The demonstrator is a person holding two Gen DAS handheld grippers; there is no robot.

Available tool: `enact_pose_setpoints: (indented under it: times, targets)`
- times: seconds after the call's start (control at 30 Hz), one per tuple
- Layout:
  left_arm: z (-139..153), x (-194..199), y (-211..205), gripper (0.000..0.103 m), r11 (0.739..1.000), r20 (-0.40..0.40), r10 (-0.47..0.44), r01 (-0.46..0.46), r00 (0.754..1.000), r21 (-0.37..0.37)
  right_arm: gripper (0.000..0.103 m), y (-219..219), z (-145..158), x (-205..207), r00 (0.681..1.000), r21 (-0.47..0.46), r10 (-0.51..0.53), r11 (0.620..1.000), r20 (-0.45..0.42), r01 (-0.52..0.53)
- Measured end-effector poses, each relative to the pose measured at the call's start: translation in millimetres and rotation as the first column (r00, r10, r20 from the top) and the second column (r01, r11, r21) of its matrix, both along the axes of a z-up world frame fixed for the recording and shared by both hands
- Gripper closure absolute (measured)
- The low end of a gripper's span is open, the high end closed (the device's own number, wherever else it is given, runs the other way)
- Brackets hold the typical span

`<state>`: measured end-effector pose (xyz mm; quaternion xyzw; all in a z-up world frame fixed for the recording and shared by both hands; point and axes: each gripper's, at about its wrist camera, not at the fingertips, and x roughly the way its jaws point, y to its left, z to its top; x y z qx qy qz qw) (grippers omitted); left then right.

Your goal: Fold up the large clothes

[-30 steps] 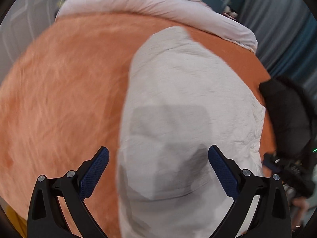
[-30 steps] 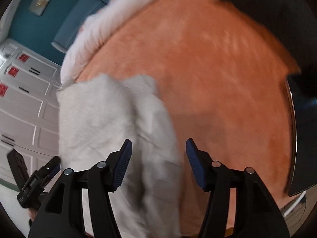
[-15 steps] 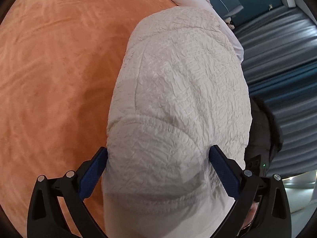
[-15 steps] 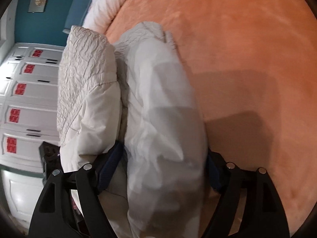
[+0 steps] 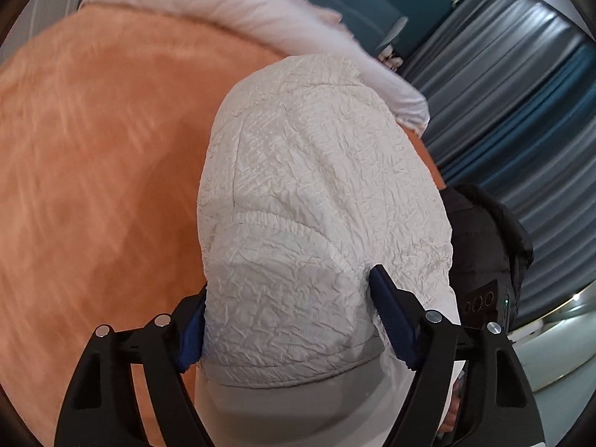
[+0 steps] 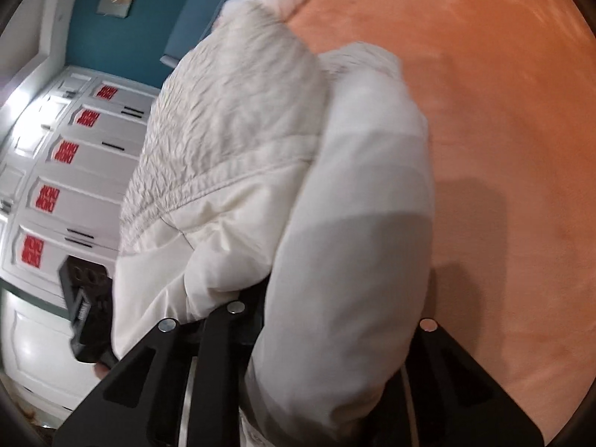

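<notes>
Left wrist view: you've got the orange blanket filling the left side, w/ a white pillow along its far edge. Center frame, the white jacket bulges up between your left gripper fingers; both blue pads press into the crinkled fabric, so that gripper is clamped on the jacket. Right of the jacket sits a black garment, touching the jacket's edge, then gray-blue curtains at the far right.

Right wrist view, left to right: white cabinet doors w/ red stickers, then a black device low down, which looks like your other gripper but is blurred. The jacket fills the middle, bunched in two lobes, the right lobe draped over your right gripper. Its pads are buried under the cloth; the fingers sit on either side of the bundle, so can't tell for sure if it's pinching. Orange blanket covers the right side.
</notes>
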<state>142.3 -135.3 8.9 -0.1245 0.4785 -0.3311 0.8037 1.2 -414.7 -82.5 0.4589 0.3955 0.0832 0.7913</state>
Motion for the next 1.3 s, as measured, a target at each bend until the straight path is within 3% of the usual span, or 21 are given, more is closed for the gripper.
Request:
enact_pose_setpoints:
  times: [0.13, 0.3, 0.47, 0.57, 0.63, 0.7, 0.77, 0.87, 0.93, 1.0, 1.13, 1.23, 1.3]
  targets:
    - [24.9, 21.0, 36.8, 0.028, 0.999, 0.085, 0.033, -0.033, 0.996, 0.003, 0.084, 37.2, 13.1, 39.9, 0.999, -0.006, 0.016, 1.000, 0.047, -0.016]
    - [34.4, 58.8, 100.6, 0.028, 0.993, 0.122, 0.105, -0.109, 0.987, 0.032, 0.084, 102.0, 20.6, 108.3, 0.995, -0.029, 0.078, 0.997, 0.067, -0.076]
    - [6.4, 104.1, 153.2, 0.028, 0.980, 0.094, 0.158, -0.168, 0.983, 0.107, 0.082, 161.6, -3.1, 161.6, 0.991, -0.072, 0.134, 0.988, -0.004, -0.134]
    - [-28.6, 120.3, 175.8, 0.027, 0.966, 0.040, 0.203, -0.207, 0.978, 0.154, 0.067, 178.0, -24.8, 175.1, 0.989, -0.097, 0.126, 0.986, -0.072, -0.132]
    - [-41.9, 122.2, 191.8, 0.023, 0.966, 0.013, 0.238, -0.238, 0.971, 0.105, 0.056, 175.3, -32.3, 175.6, 0.991, -0.056, 0.103, 0.993, -0.090, -0.108]
    - [-36.4, 115.8, 193.8, 0.022, 0.962, 0.036, 0.243, -0.245, 0.969, 0.118, 0.053, 169.3, -30.3, 170.1, 0.988, -0.047, 0.098, 0.993, -0.120, -0.104]
    - [-21.8, 104.2, 187.8, 0.026, 0.948, 0.118, 0.232, -0.252, 0.966, 0.194, 0.053, 165.5, -14.3, 159.4, 0.987, -0.109, 0.094, 0.988, -0.128, -0.108]
    - [15.2, 71.4, 171.4, 0.025, 0.899, 0.305, 0.168, -0.272, 0.938, 0.343, 0.053, 158.8, 29.5, 134.3, 0.993, -0.316, 0.049, 0.945, -0.110, -0.081]
    - [32.2, 56.0, 159.2, 0.020, 0.883, 0.361, 0.154, -0.292, 0.920, 0.368, 0.055, 166.1, 64.2, 121.7, 0.997, -0.467, 0.011, 0.883, -0.076, -0.046]
    - [41.8, 49.1, 151.4, 0.016, 0.876, 0.367, 0.168, -0.310, 0.915, 0.370, 0.062, 185.3, 90.7, 117.2, 0.998, -0.538, 0.053, 0.841, -0.020, -0.056]
    - [40.9, 48.7, 137.6, 0.016, 0.886, 0.292, 0.209, -0.307, 0.933, 0.347, 0.071, 230.5, 118.8, 130.6, 0.985, -0.598, 0.165, 0.794, 0.039, -0.109]
    - [30.3, 52.7, 130.5, 0.016, 0.880, 0.269, 0.224, -0.313, 0.937, 0.358, 0.071, 248.1, 128.4, 154.9, 0.986, -0.657, 0.154, 0.750, 0.061, -0.077]
    - [27.3, 56.2, 127.0, 0.016, 0.872, 0.267, 0.232, -0.322, 0.935, 0.370, 0.071, 235.1, 126.3, 163.2, 0.991, -0.653, 0.124, 0.755, 0.056, -0.058]
